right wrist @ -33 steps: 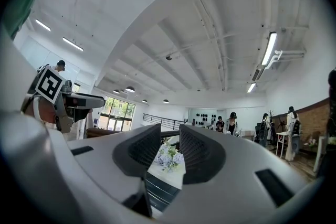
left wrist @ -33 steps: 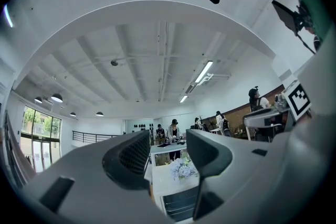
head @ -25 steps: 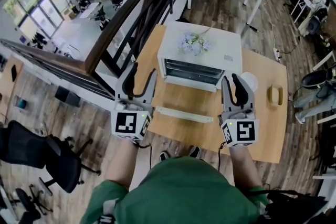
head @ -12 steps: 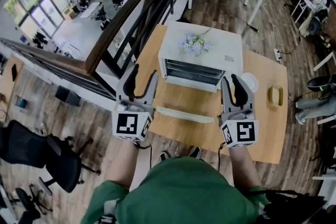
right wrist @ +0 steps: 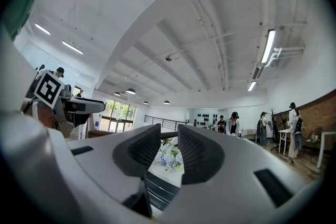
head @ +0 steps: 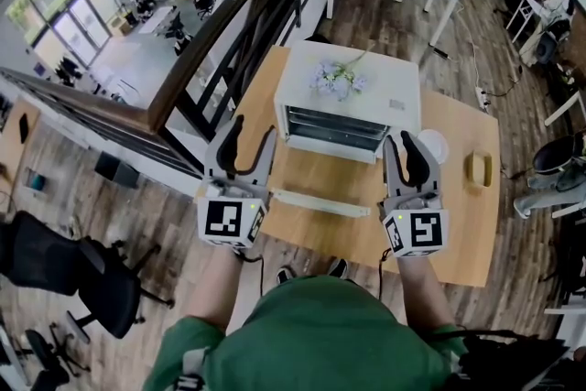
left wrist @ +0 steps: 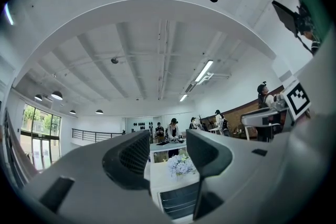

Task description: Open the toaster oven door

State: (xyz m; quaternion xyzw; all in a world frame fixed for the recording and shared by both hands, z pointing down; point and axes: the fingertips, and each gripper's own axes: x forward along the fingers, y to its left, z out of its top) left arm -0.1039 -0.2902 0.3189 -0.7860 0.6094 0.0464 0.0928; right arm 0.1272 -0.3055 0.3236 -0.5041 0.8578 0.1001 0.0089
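The toaster oven (head: 352, 92) stands at the far middle of the table (head: 458, 224) with flowers (head: 336, 78) on top; its door (head: 316, 201) lies folded down flat in front, baring the racks, so the task looks done. The left gripper (head: 250, 127) and right gripper (head: 410, 140) hang either side of the door, apparently clear of it, left jaws wide apart, right jaws narrowly parted, both empty
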